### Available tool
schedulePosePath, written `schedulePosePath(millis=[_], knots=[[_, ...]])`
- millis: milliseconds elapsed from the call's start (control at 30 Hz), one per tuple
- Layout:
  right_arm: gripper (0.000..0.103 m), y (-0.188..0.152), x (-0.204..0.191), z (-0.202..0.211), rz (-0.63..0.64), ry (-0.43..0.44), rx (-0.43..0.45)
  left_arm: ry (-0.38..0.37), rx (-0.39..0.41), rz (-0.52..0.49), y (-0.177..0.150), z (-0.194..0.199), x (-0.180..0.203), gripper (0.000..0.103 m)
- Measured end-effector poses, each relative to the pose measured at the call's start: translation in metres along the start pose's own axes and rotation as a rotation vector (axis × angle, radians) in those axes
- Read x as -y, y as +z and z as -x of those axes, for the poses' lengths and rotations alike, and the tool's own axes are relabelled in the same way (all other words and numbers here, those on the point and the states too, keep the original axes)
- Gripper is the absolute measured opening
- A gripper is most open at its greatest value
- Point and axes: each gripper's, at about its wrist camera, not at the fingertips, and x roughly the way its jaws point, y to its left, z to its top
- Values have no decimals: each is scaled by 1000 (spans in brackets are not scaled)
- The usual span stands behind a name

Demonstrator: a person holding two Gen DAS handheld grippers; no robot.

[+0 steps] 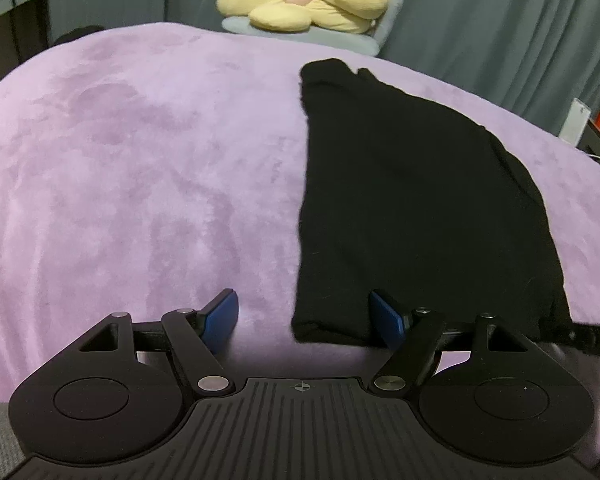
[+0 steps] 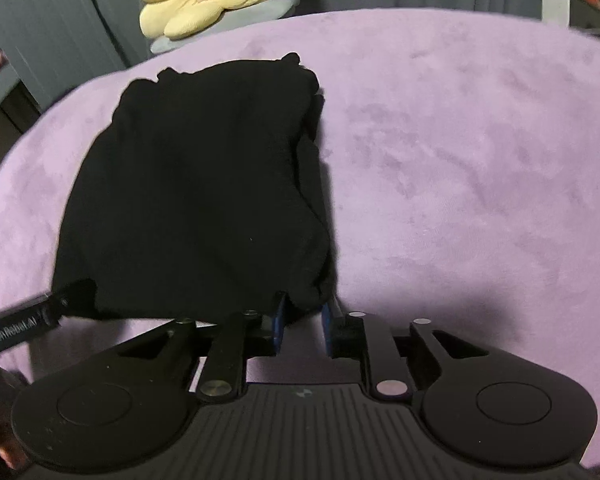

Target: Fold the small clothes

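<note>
I see the black garment lying folded on the purple blanket, right of centre in my left view. My left gripper stands wide at its near-left corner, gripping nothing. My right gripper sits narrow around the near hem; whether it pinches, I cannot tell.

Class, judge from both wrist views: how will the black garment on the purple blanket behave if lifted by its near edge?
The black garment probably hangs floppy: its edges lie wavy and layered. It looks light, resting flat on the purple blanket. Its folded layers may slide apart when lifted.
</note>
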Motion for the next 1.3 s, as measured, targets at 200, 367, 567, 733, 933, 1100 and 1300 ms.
schedulePosePath(millis=[200, 367, 567, 733, 933, 1100, 1300], knots=[[49, -17, -5, 10, 24, 0, -101, 63, -34, 58, 2, 21, -3, 79], [73, -22, -22, 19, 28, -18, -172, 127, -42, -28, -2, 48, 12, 92], [88, -14, -44, 42, 75, -55, -122, 171, -83, -65, 4, 57, 22, 92], [92, -2, -50, 48, 83, -99, -95, 156, -101, -71, 7, 62, 28, 94], [92, 8, -54, 48, 69, -122, -89, 158, -104, -102, 7, 61, 38, 96], [92, 13, -53, 46, 56, -133, -85, 154, -108, -114, 9, 59, 40, 96], [92, 13, -53, 44, 54, -140, -90, 146, -113, -110, 9, 57, 39, 96]])
